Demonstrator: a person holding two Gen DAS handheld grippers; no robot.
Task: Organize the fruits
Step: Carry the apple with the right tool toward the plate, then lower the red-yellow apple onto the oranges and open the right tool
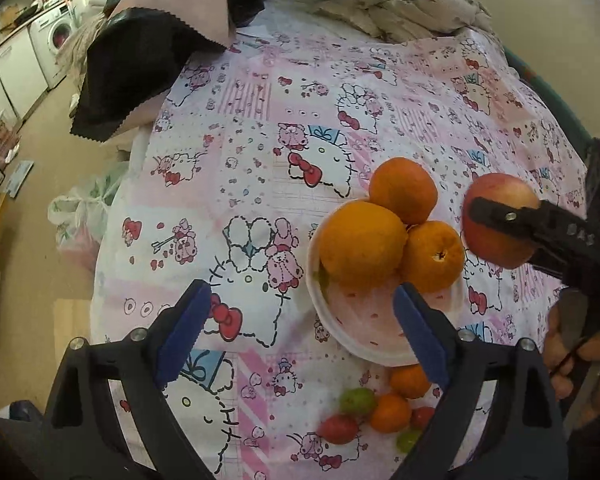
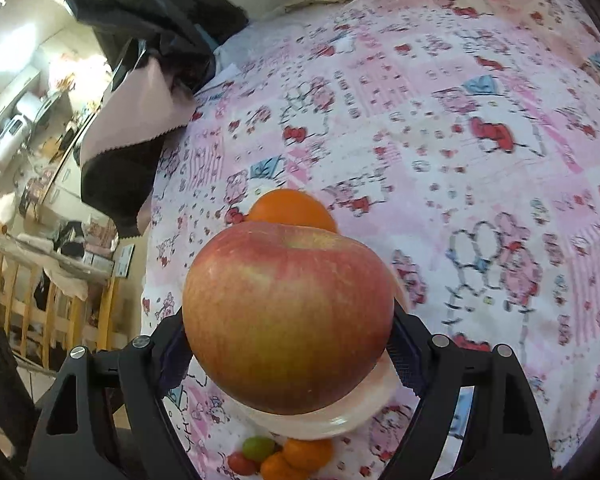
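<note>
Fruit was split across three spots on the patterned bedsheet: three oranges piled in a white bowl, one apple carried in the air, and a loose cluster of small fruit lying on the sheet just beside the bowl's near rim.

The apple was clamped between the jaws of the right gripper, gripped across its widest part, likely so it could not roll out during the carry. It was held beside the oranges and above the sheet, apparently for placing in the bowl; only the near half of the bowl was left bare.

The left gripper was held with jaws apart and nothing between them, one finger over the bowl's bare floor and the other over the sheet. Probably it was kept ready to steady the bowl or go for the small fruit.

Views compared: the bowl's contents, its free space and the apple's place relative to it were shown by the left wrist camera alone. In the right wrist view the bowl was largely blocked by the apple, with one orange visible behind; the grip on both sides of the apple was shown only there.
</note>
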